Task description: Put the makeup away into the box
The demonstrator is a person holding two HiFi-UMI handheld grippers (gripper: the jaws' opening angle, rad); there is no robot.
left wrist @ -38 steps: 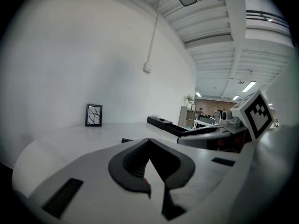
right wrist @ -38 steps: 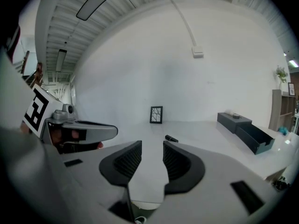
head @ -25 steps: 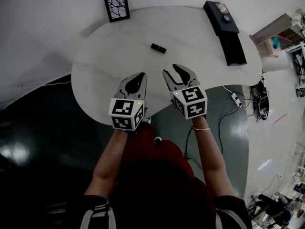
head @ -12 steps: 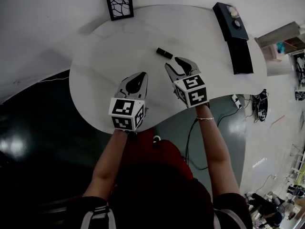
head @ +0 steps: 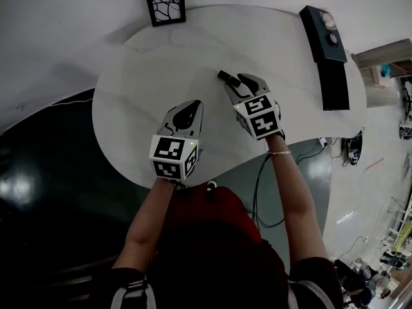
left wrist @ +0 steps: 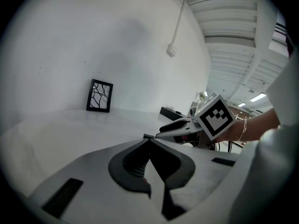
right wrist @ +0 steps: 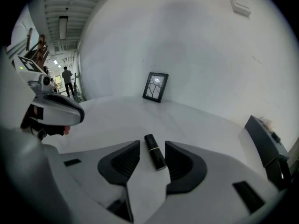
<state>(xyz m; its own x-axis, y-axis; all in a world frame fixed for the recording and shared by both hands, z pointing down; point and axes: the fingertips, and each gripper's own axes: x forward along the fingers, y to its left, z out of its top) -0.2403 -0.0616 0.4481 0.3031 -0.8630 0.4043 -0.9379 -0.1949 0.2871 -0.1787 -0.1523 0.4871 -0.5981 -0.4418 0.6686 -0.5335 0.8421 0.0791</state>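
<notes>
Black lipstick (right wrist: pixel 155 157) between spread right tool (right wrist: pixel 152 146)

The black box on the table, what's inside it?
The open black box holds two small roundish things, too small to name. Its dark inside may hide more. The black makeup tube lies outside, on the table.

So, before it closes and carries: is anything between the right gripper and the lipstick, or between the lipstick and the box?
Nothing visible. The small black lipstick tube lies between the jaws of the right gripper, which have just been opening. Only bare white table separates it from the black rectangular box.
</notes>
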